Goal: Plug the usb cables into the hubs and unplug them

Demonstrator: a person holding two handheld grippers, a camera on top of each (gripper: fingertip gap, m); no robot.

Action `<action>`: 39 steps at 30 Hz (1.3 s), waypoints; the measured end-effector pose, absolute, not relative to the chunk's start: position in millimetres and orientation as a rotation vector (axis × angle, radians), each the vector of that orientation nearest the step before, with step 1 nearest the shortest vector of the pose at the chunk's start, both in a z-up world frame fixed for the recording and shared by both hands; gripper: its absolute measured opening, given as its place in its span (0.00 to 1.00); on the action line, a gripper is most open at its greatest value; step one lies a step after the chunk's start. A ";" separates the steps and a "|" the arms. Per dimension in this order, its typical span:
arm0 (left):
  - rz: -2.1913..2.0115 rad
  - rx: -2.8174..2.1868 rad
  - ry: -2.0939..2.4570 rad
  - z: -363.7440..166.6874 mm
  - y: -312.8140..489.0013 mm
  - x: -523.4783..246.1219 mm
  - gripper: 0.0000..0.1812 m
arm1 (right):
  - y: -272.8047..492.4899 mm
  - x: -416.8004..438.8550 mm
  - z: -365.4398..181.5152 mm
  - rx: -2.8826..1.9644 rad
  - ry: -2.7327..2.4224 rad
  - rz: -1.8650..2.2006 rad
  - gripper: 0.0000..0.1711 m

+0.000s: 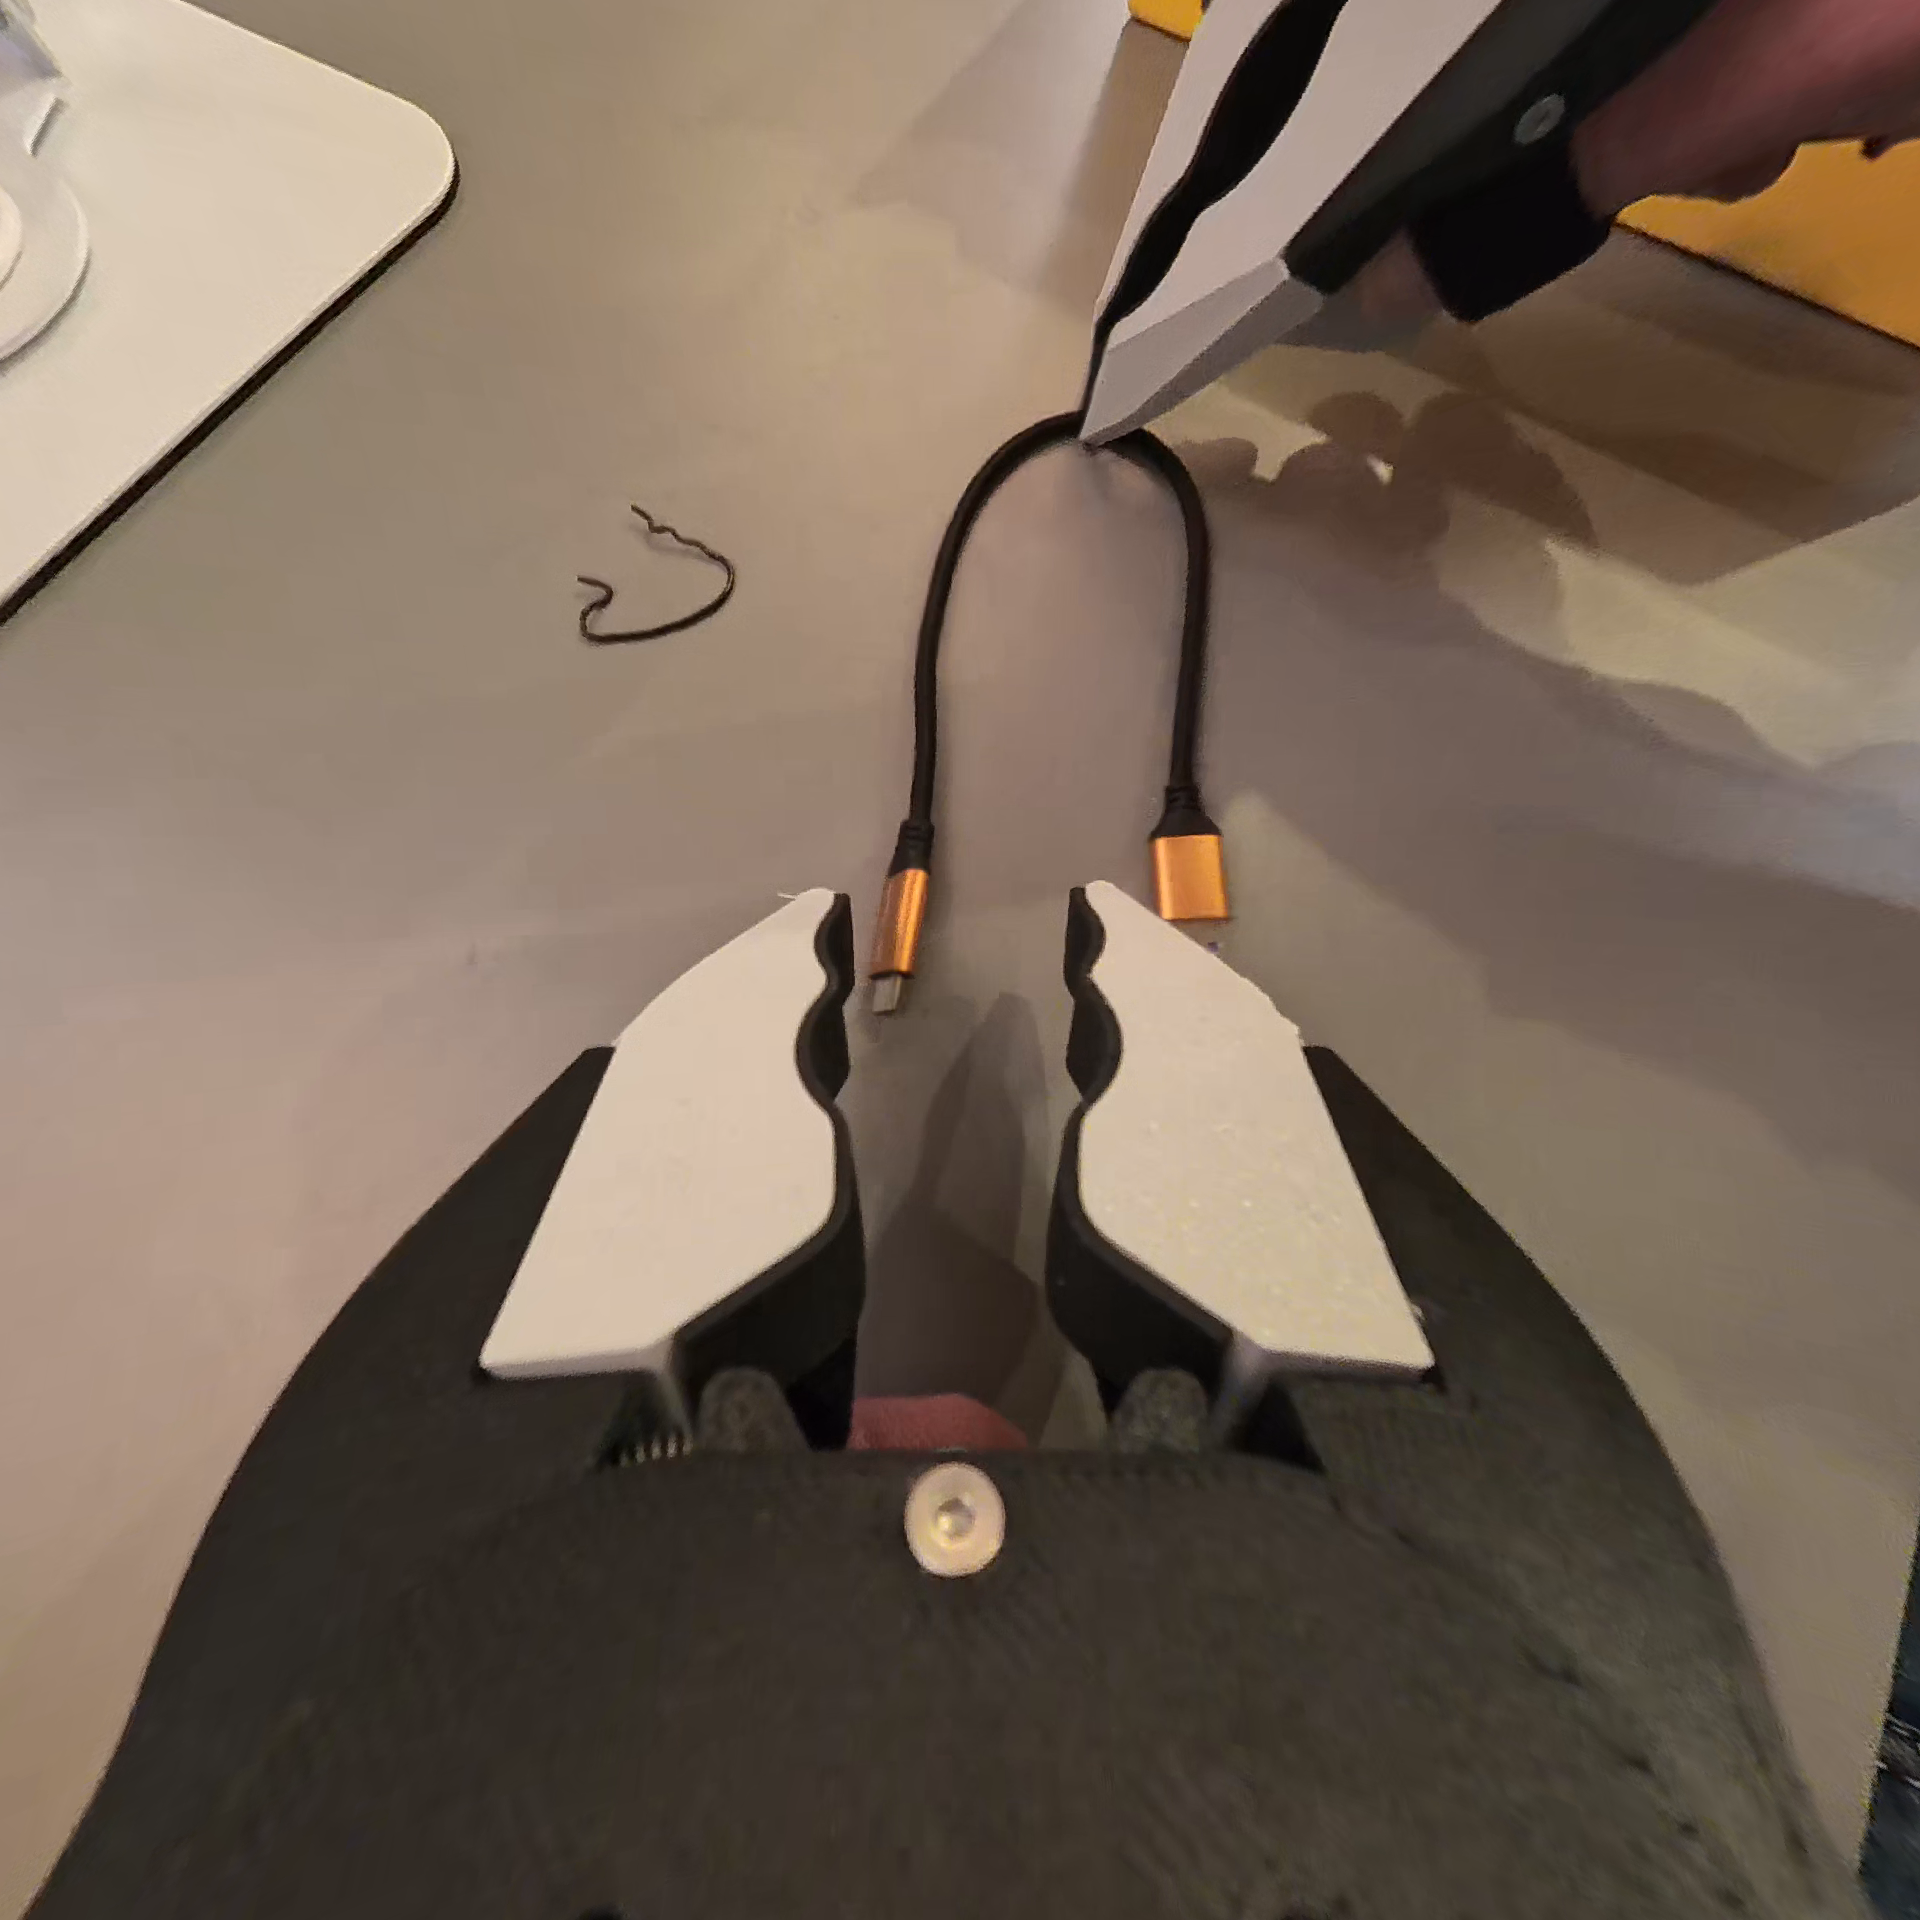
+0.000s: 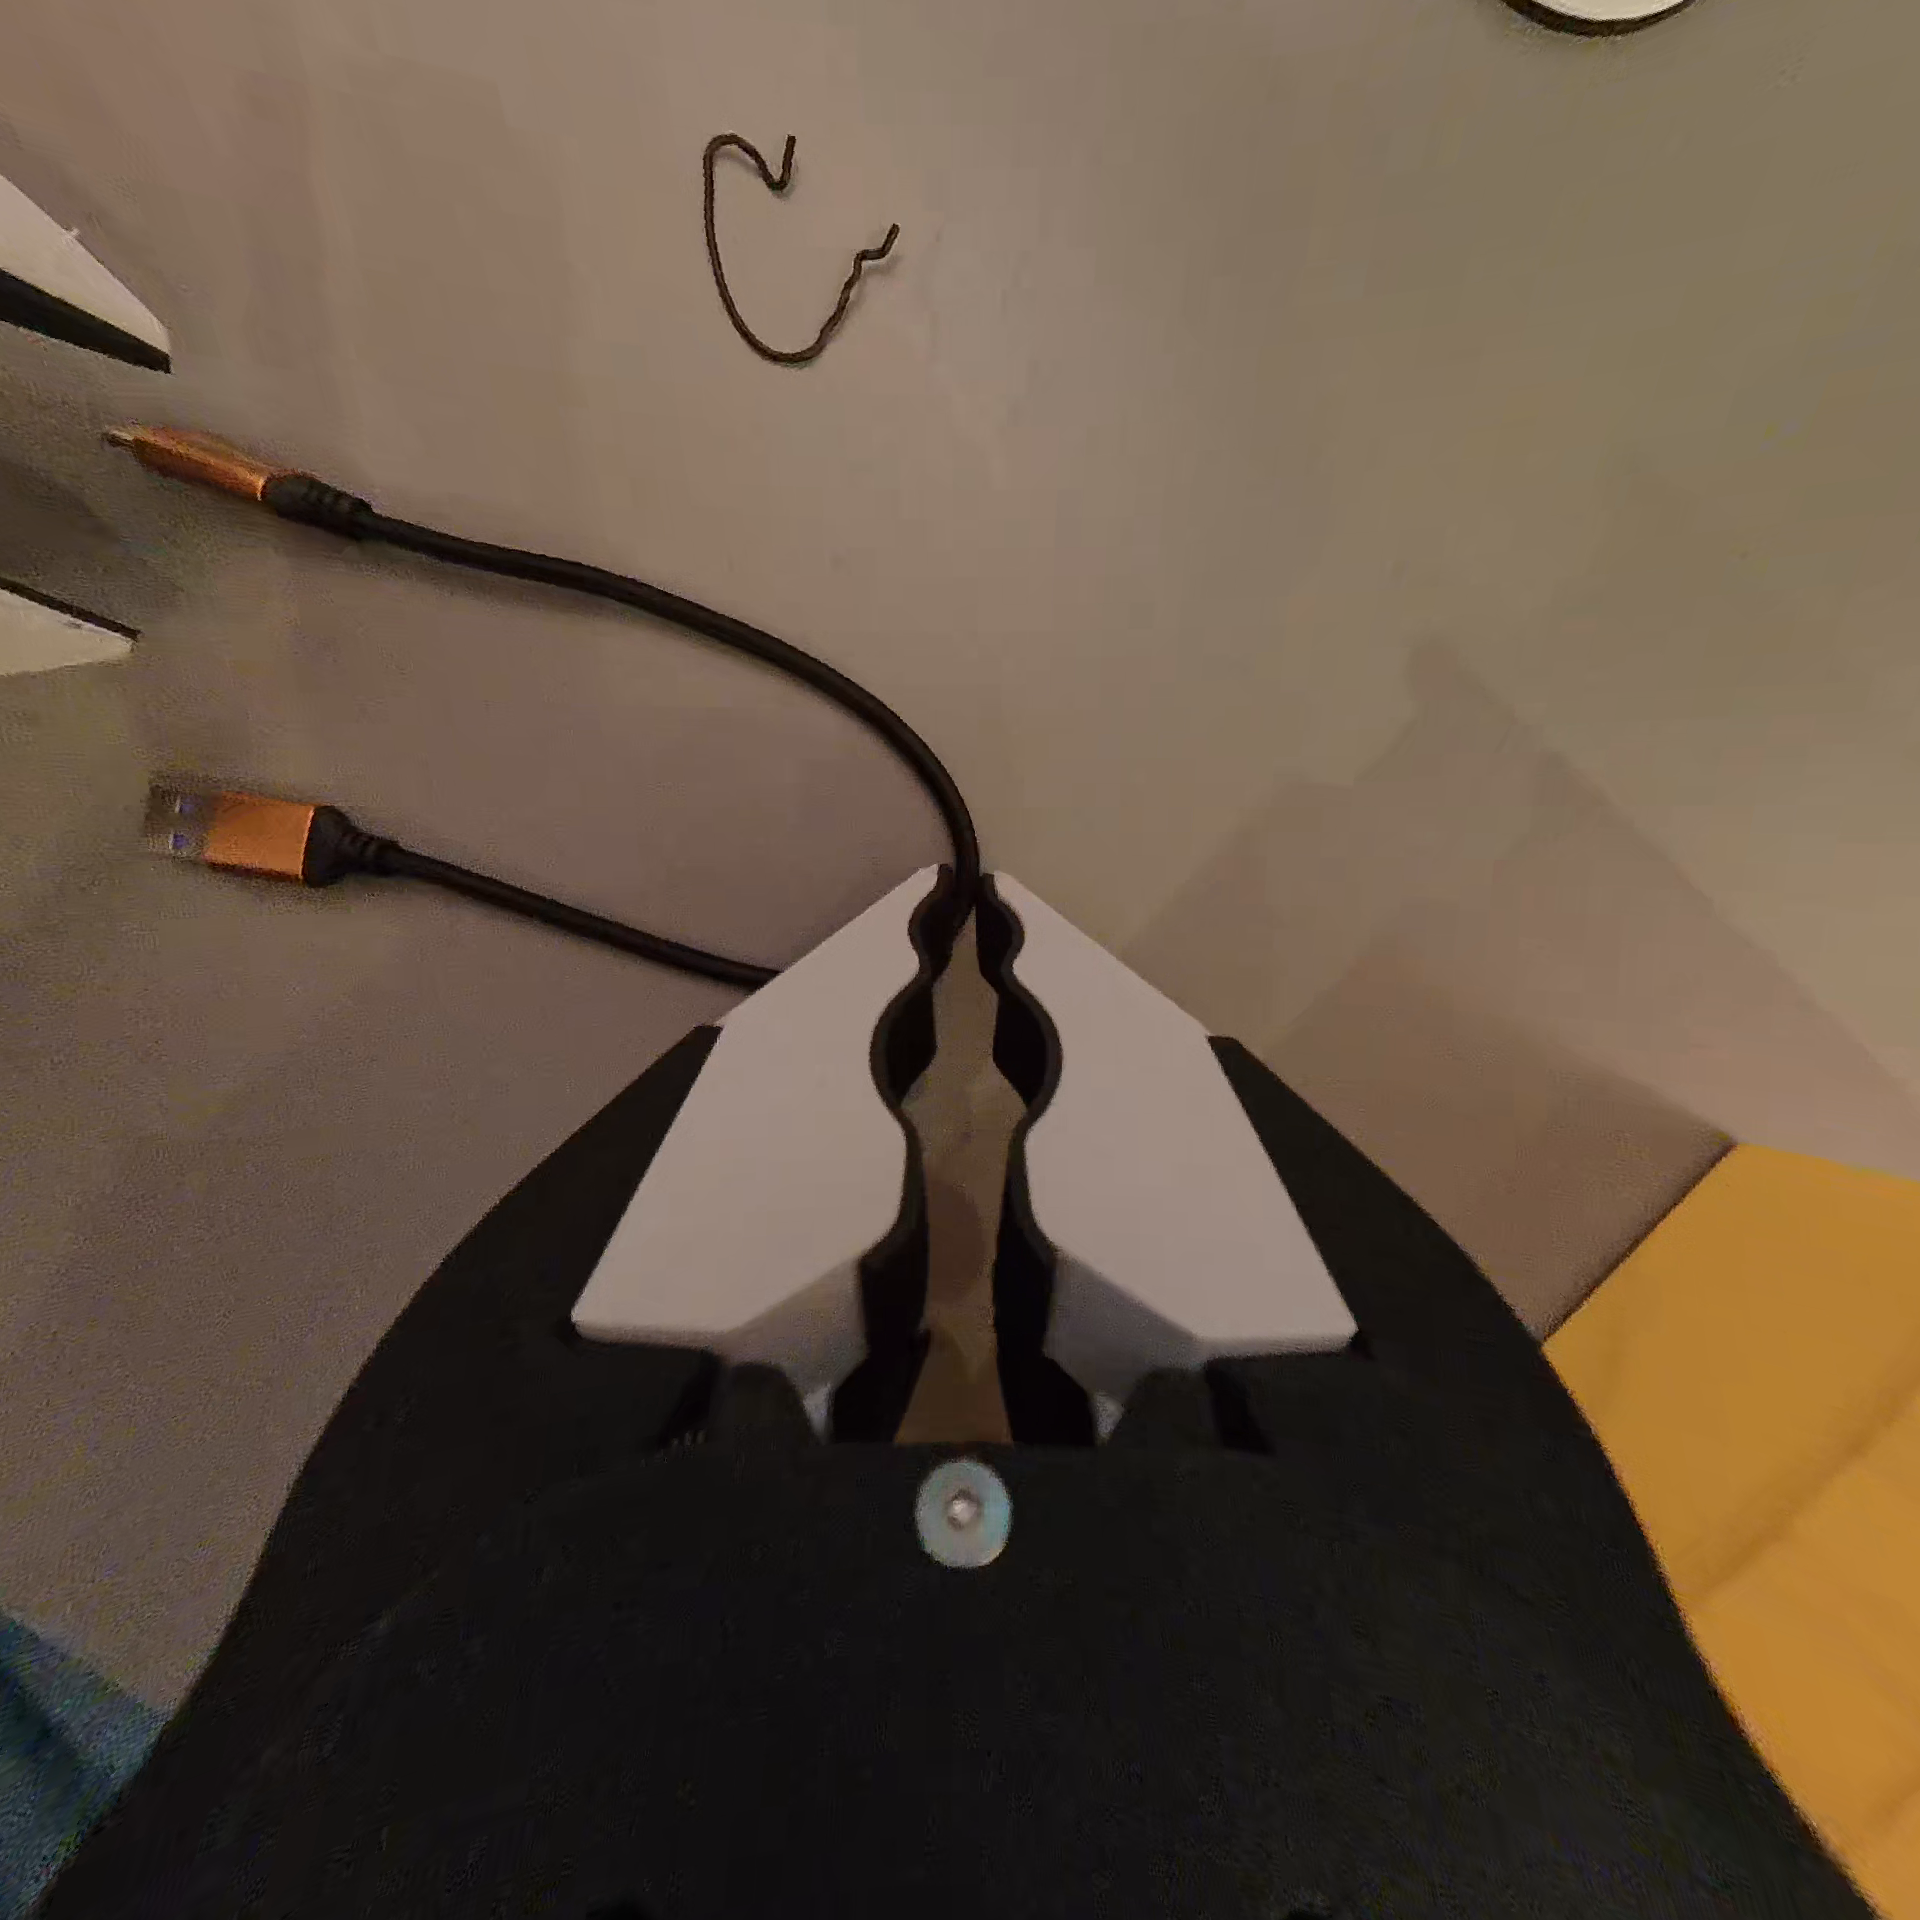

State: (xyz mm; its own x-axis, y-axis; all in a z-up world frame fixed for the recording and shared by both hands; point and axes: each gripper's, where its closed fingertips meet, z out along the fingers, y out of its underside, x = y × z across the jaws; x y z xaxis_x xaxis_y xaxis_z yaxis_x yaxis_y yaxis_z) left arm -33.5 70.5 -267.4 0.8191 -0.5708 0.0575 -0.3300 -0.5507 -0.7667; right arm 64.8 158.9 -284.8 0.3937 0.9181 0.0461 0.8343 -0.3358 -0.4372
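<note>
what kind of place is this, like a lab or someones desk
Most likely an ordinary desk or worktable, not a fitted-out lab. The grey tabletop holds only a short black usb cable, a stray bit of dark wire and a white mat at one corner; something yellow lies at the edge.

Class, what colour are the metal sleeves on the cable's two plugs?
Copper-orange sleeves, clearest in the left wrist view.

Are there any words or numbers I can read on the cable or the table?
None: no words or numbers show on the black USB cable, its orange plugs, the grey table, the white mat or either gripper.
</note>
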 end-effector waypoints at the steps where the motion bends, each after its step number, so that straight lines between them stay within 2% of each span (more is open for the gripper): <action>1: -0.384 -2.195 0.658 -267.0 71.0 -33.3 0.21 | 158.8 64.5 -284.7 -2.269 -1.494 0.316 0.01; 5: -0.396 -2.176 0.639 -263.5 71.9 -34.4 0.21 | 156.5 64.5 -280.2 -2.259 -1.445 0.401 0.00; 8: -0.416 -2.162 0.600 -259.9 73.3 -37.5 0.21 | 157.7 61.0 -254.5 -2.183 -1.407 0.425 0.00; 16: -0.433 -2.124 0.542 -252.4 78.0 -43.8 0.21 | 162.7 92.9 -111.8 -1.937 -1.281 0.431 0.00; 20: -0.437 -2.113 0.528 -250.6 80.0 -44.8 0.21 | 159.4 146.9 -44.7 -1.864 -1.205 0.377 0.00; 23: -0.423 -2.116 0.542 -251.4 82.6 -42.9 0.21 | 158.1 203.3 -16.4 -1.876 -1.113 0.321 0.00; 30: -0.398 -2.115 0.615 -251.9 90.4 -23.8 0.21 | 149.7 300.1 -34.9 -1.978 -0.912 0.326 0.00; 35: -0.331 -2.115 0.679 -247.8 97.5 -16.1 0.22 | 148.6 334.0 -75.5 -2.060 -0.817 0.348 0.00; 39: -0.316 -2.120 0.670 -244.3 106.3 -19.5 0.22 | 159.5 367.6 -129.5 -2.159 -0.709 0.303 0.00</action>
